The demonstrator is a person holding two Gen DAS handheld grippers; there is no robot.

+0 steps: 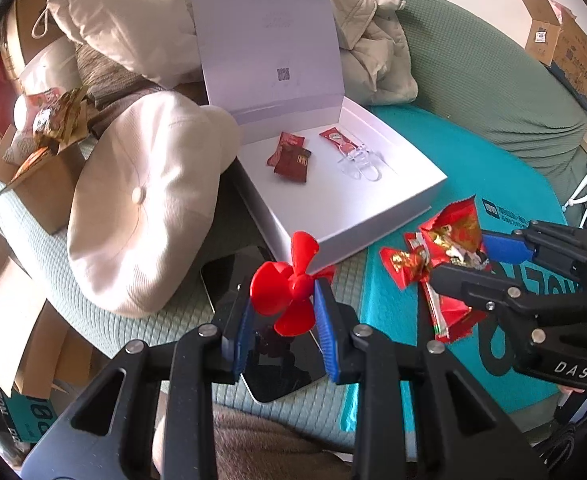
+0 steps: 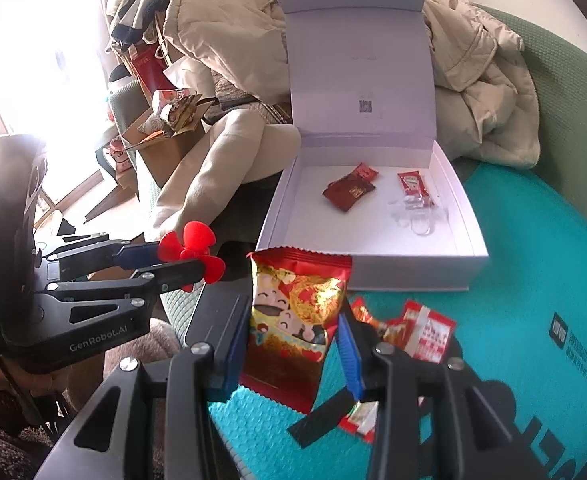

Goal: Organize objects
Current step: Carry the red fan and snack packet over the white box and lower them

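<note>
My left gripper (image 1: pixel 283 308) is shut on a red toy propeller (image 1: pixel 289 284), held just in front of the near corner of an open white box (image 1: pixel 373 200). In the right wrist view that left gripper (image 2: pixel 197 260) and propeller (image 2: pixel 191 250) show at the left. My right gripper (image 2: pixel 293 332) is shut on a red and gold snack packet (image 2: pixel 293 312), held upright before the white box (image 2: pixel 413 268). Inside the box lie dark red packets (image 2: pixel 349 190), a red sachet (image 2: pixel 413 186) and a clear plastic piece (image 2: pixel 417 216). More red packets (image 2: pixel 429 332) lie on the teal mat below.
A cream cap (image 1: pixel 145 208) lies left of the box, and a black phone (image 1: pixel 281 364) lies under my left gripper. The teal mat (image 1: pixel 473 168) covers a green sofa. A cardboard box (image 1: pixel 49 184) with wrappers stands far left. Beige jackets (image 1: pixel 373 52) are piled behind the lid.
</note>
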